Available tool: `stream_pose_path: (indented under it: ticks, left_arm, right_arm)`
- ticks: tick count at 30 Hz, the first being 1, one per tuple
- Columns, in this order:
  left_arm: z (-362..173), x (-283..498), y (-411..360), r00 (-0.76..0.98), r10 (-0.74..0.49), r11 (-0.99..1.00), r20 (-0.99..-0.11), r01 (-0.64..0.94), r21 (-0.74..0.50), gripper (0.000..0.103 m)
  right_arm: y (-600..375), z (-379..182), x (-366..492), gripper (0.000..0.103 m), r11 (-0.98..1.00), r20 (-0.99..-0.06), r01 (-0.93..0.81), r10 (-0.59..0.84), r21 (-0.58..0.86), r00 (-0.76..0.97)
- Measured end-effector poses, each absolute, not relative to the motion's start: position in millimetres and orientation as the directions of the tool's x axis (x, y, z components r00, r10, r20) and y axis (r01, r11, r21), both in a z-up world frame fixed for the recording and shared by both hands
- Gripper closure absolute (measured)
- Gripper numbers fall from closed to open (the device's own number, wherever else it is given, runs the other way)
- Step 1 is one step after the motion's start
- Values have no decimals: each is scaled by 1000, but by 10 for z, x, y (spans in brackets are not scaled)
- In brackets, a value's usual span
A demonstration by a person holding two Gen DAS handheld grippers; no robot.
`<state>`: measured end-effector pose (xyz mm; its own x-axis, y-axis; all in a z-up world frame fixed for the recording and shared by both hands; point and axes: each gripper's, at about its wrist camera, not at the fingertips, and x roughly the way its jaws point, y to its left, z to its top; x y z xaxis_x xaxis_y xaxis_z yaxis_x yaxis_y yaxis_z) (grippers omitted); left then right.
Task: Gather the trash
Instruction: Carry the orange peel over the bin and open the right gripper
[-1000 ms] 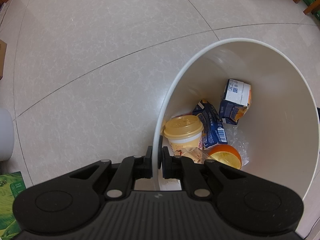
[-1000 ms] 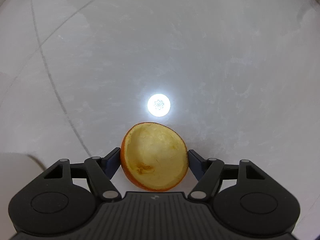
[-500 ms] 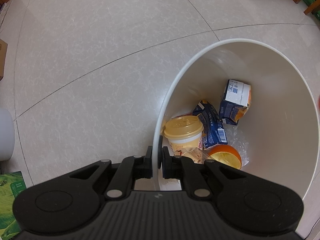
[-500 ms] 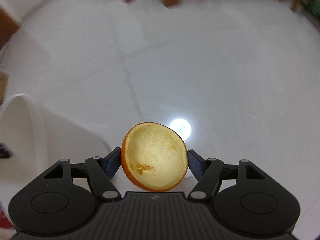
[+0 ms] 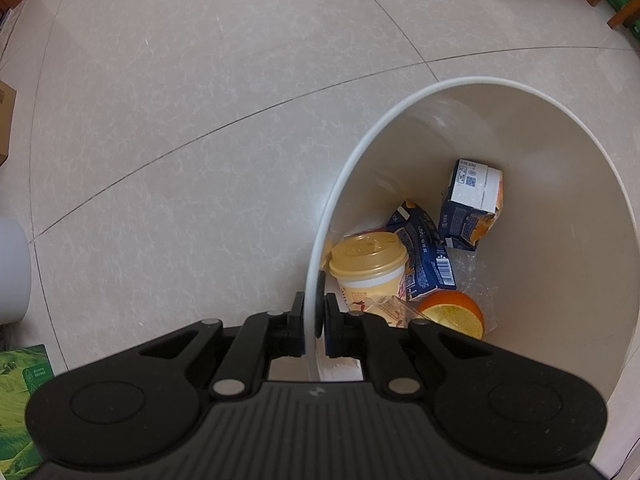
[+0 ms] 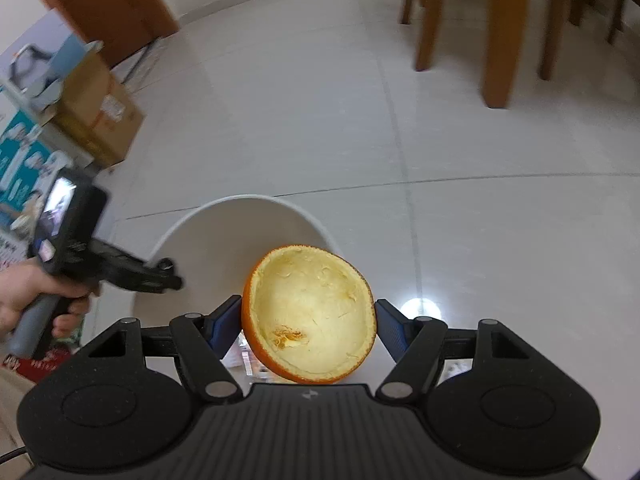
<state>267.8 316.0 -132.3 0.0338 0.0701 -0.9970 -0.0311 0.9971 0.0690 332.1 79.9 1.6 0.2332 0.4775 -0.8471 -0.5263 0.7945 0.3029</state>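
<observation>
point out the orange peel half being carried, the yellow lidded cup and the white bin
orange peel half (image 6: 310,314), right wrist view, on its pale hollow inside
yellow lidded cup (image 5: 367,254), left wrist view, on its lid
white bin (image 5: 560,240), left wrist view, on its bare inner wall

orange peel half (image 6: 308,316): hollow, pale inside facing camera, on edge above bin | white bin (image 5: 568,240): open, holding lidded cup (image 5: 368,264), two blue cartons (image 5: 424,256), orange half (image 5: 454,314)
</observation>
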Motion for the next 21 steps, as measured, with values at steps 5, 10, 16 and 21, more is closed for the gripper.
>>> stream_pose_path:
  ticks: [5,10,16,21]
  left_arm:
    - [-1318,2676,3152,34,70,997,-997,-30,69,97]
    - [-1313,2679,3149,34,70,997,-997,-29,69,97]
    - [-1312,2683,3160,31,72,997,-997,-34,71,97]
    - [-1290,2694,3141,33,71,997,-997,-28,70,97]
  right_arm:
    - [1039,62,3207,27,763,-848,-574,487,297,210]
    - [1111,97,3108,21,734,-836,-602,515,316,190]
    - [1130,171,3072,16,724,-827,-625,518,290,216]
    - [1056,126,3105,16,744,-828,-599,512,296,227]
